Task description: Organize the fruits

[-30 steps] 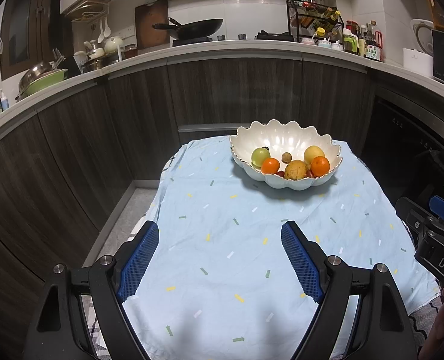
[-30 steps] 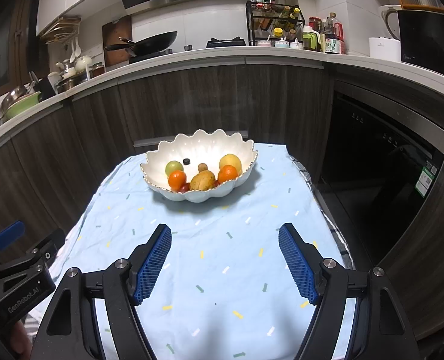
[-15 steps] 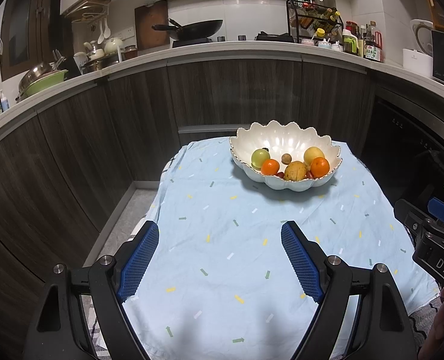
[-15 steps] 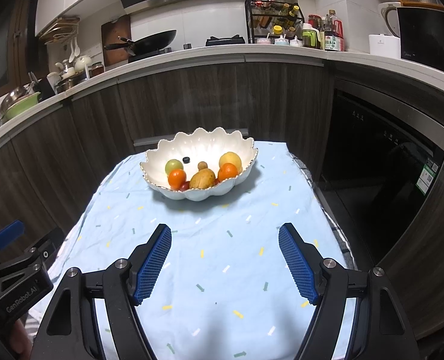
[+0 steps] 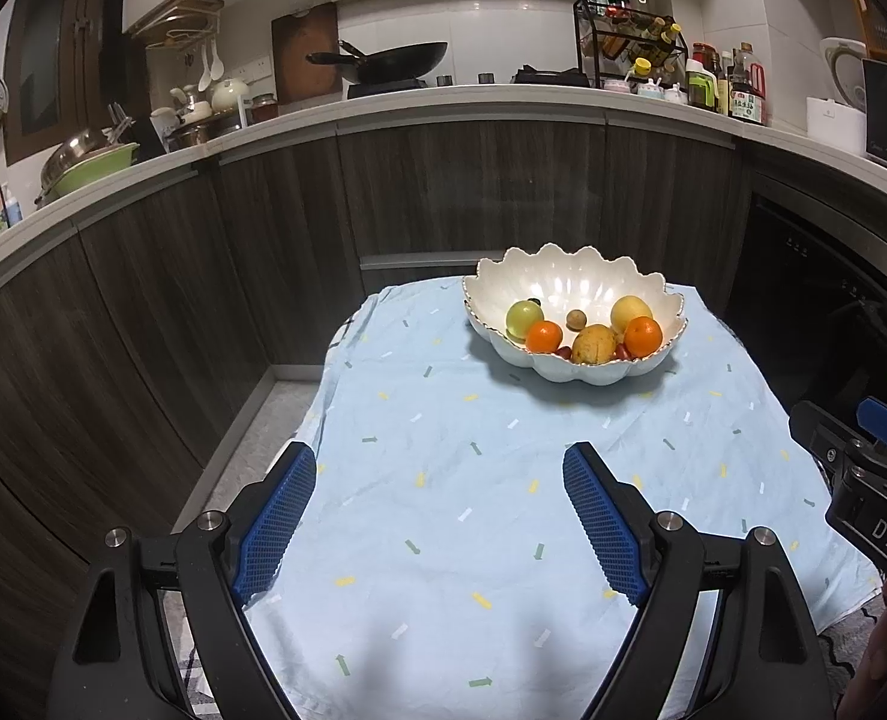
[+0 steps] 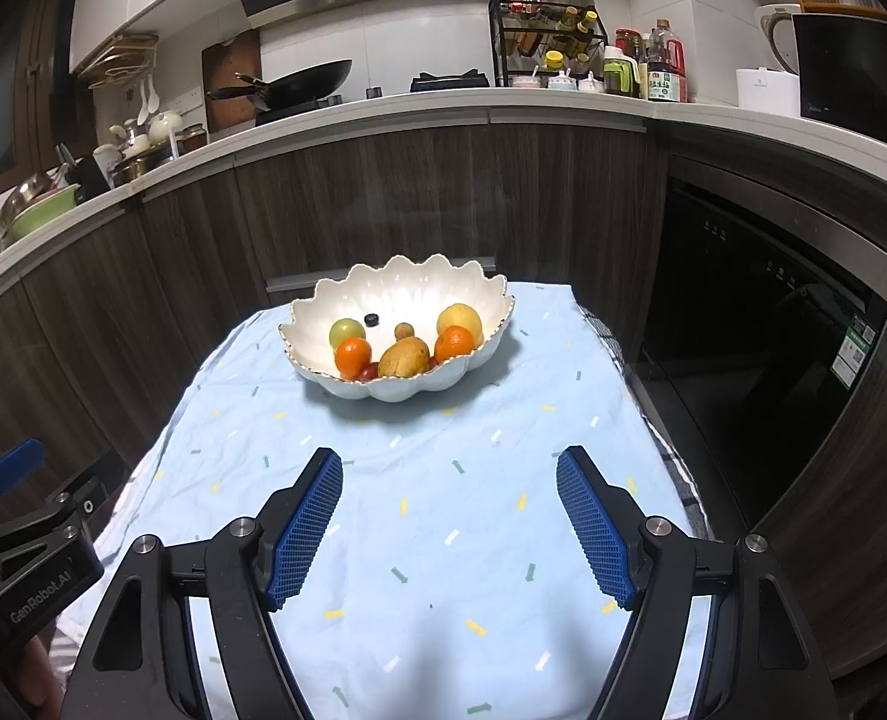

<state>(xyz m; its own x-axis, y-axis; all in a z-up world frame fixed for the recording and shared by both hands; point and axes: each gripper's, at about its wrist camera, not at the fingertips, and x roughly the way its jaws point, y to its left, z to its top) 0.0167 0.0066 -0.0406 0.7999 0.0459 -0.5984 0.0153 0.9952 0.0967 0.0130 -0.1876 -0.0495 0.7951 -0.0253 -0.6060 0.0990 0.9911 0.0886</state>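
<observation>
A white scalloped bowl stands at the far end of a small table under a light blue cloth. Inside it lie a green fruit, two oranges, a yellow fruit, a brownish mango, a small brown nut-like fruit, small red fruits and one dark berry. My left gripper and right gripper hover open over the near half of the cloth, nothing between their blue pads.
Dark wood cabinets with a white countertop curve around the table, carrying a wok, a bottle rack and dishes. A black oven front is close on the right. In each wrist view the other gripper shows at the side.
</observation>
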